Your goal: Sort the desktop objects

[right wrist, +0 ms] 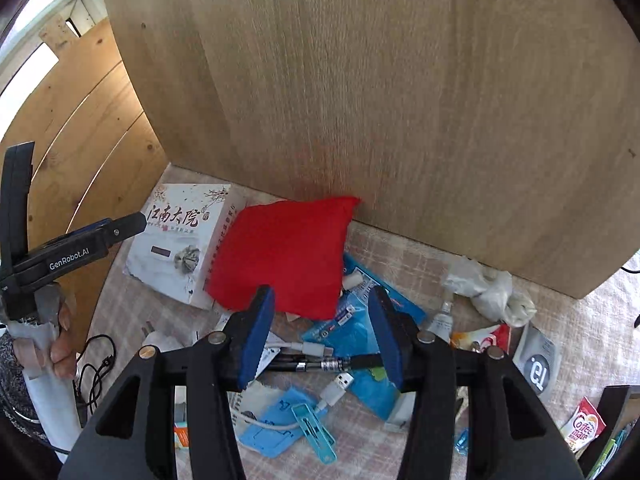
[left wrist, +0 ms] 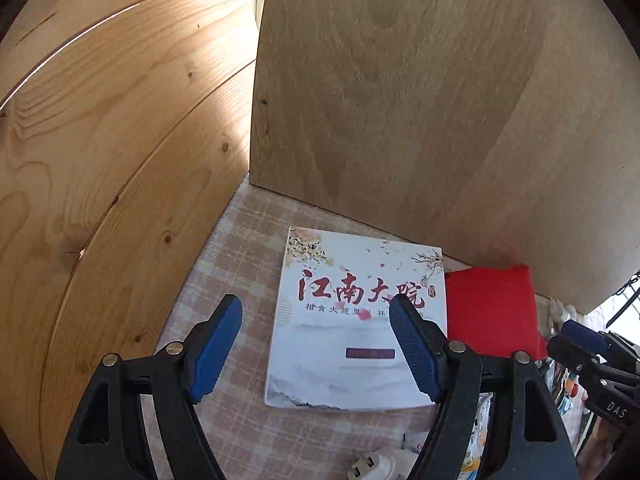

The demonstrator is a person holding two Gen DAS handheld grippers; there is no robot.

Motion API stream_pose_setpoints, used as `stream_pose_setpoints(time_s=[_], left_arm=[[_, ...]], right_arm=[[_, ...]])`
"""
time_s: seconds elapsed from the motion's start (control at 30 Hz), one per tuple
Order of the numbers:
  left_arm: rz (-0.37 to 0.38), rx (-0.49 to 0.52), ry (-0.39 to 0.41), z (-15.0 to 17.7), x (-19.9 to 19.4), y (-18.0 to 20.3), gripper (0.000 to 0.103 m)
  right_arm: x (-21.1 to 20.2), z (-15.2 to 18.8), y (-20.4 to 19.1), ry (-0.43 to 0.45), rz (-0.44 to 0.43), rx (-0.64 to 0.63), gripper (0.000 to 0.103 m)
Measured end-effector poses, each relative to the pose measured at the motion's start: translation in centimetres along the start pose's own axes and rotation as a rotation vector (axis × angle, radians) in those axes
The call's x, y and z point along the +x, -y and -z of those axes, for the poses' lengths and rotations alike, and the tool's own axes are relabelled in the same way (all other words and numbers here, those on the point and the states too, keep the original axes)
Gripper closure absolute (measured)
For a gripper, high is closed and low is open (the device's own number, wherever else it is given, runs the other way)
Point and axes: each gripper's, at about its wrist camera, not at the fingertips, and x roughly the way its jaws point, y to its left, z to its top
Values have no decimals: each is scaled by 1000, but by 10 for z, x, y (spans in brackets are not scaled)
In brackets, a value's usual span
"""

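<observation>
A: Which thing is taken as the landmark?

B: The white square box printed with red Chinese characters, lying flat on the pale checked tablecloth, in the corner formed by the knotty pine plank wall and the upright pale wooden panel.

A: How is the left gripper placed against it?

B: It is held above the box's left part. Its blue-padded jaws are spread wide, and nothing is seen between them.

A: And the right gripper?

B: It is held to the right of the box, over the clutter. Its jaws are apart and no thing is clamped.

A: What is found beside the box?

B: A red fabric pillow-shaped pouch is rested against its right edge and leaned on the panel. Further right of the box, blue plastic packets, a white USB cable, a light blue clip and a crumpled white plastic bag are scattered. A red-and-white Coffee-mate sachet is seen far to the right. Below the box, a white plug adapter is laid.

A: Is the person visible?

B: A hand is seen in the right wrist view, wrapped around the left gripper's handle, left of the box.
</observation>
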Motion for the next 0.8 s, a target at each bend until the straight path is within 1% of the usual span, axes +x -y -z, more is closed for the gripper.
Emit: stream_pose_setpoints(time_s=[0.07, 0.13, 0.27, 0.37, 0.47, 0.53, 0.63, 0.8], left_arm=[[27, -19, -14, -5, 12, -3, 28], [34, -29, -32, -8, 23, -3, 28], [48, -21, -59, -6, 44, 1, 27], [83, -38, -52, -3, 50, 4, 21], [103, -20, -52, 3, 50, 13, 21], [98, 14, -49, 10, 48, 20, 20], [118, 17, -60, 24, 45, 25, 20], [134, 68, -91, 56, 33, 46, 20]], right_arm=[[14, -6, 0, -15, -11, 26, 54], [26, -11, -1, -27, -15, 47, 53], [42, -19, 0, -32, -24, 76, 44], [53, -23, -2, -50, -59, 84, 43], [61, -23, -3, -56, -80, 95, 43], [63, -22, -3, -56, -83, 97, 44], [59, -13, 0, -53, -83, 71, 47], [42, 14, 9, -63, -71, 35, 47]])
